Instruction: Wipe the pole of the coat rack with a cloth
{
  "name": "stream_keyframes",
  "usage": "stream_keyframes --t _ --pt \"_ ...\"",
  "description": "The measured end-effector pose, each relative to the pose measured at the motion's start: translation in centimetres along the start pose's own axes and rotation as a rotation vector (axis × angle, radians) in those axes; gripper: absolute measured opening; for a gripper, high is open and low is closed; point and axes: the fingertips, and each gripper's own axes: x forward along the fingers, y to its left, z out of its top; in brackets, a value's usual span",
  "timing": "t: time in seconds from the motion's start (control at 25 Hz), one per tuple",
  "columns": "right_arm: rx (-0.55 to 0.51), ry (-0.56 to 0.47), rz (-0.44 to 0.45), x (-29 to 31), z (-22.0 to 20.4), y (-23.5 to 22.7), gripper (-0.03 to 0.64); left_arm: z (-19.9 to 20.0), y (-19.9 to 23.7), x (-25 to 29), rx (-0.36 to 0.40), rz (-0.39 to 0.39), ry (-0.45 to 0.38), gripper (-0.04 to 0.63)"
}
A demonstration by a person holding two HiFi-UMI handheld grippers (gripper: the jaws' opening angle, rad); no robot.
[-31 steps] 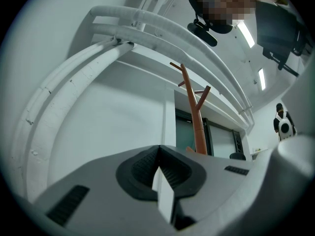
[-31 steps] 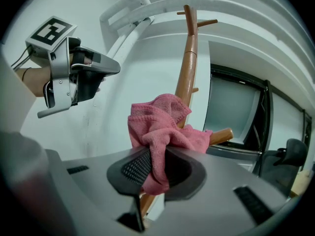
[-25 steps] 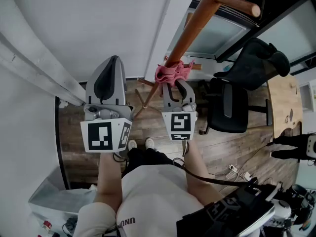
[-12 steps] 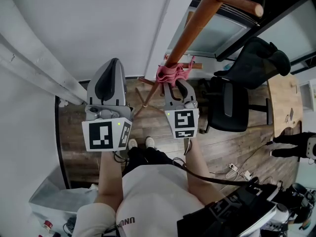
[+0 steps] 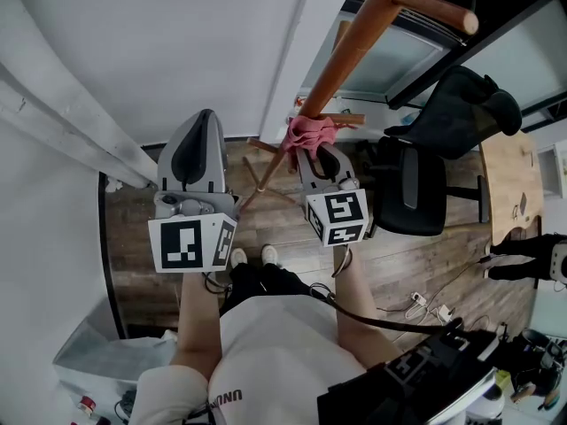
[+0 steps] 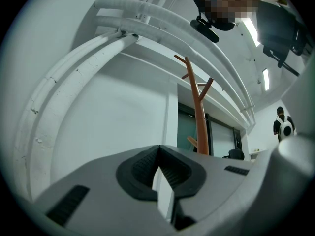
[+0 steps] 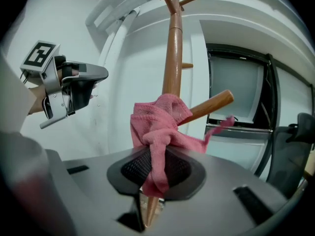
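A brown wooden coat rack pole [image 5: 350, 50] slants up through the head view, with pegs near its top. A pink cloth [image 5: 306, 132] is bunched against the pole low down, and my right gripper [image 5: 313, 154] is shut on it. In the right gripper view the pink cloth [image 7: 158, 132] wraps the pole [image 7: 172, 58] just above the jaws of the right gripper [image 7: 153, 178], beside a slanted peg [image 7: 211, 104]. My left gripper [image 5: 195, 149] is held apart to the left of the pole, shut on nothing. The left gripper [image 6: 158, 168] view shows the rack [image 6: 199, 117] farther off.
A black office chair [image 5: 416, 184] stands right of the rack on the wooden floor [image 5: 292, 228]. A white wall [image 5: 177, 51] and a glass door [image 5: 399, 60] lie behind the pole. A wooden desk [image 5: 509, 180] is at the far right, and cables [image 5: 425, 308] lie on the floor.
My right gripper has tilted and shifted slightly right, with the pink cloth still bunched on the pole. The left gripper has barely moved.
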Motion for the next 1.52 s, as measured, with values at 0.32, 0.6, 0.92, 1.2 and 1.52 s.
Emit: stream_keyframes --t 0.32,0.6,0.92,1.2,1.52 --pt "0.038 0.017 0.031 -0.2 -0.2 -0.1 0.072 -0.6 0.1 0.0 -0.015 -0.006 0.009 0.014" --pt "0.036 0.021 0.051 -0.6 0.0 0.2 0.072 -0.8 0.0 0.1 -0.029 -0.012 0.01 0.014" --pt "0.036 0.031 0.072 -1.4 0.1 0.5 0.072 -0.8 -0.4 -0.2 -0.039 -0.013 0.008 0.014" --pt "0.035 0.024 0.09 -2.0 0.6 0.8 0.072 -0.9 -0.7 -0.5 -0.044 -0.015 0.006 0.014" --pt "0.039 0.015 0.106 -2.8 1.0 0.8 0.072 -0.9 -1.2 -0.7 -0.042 -0.018 0.007 0.014"
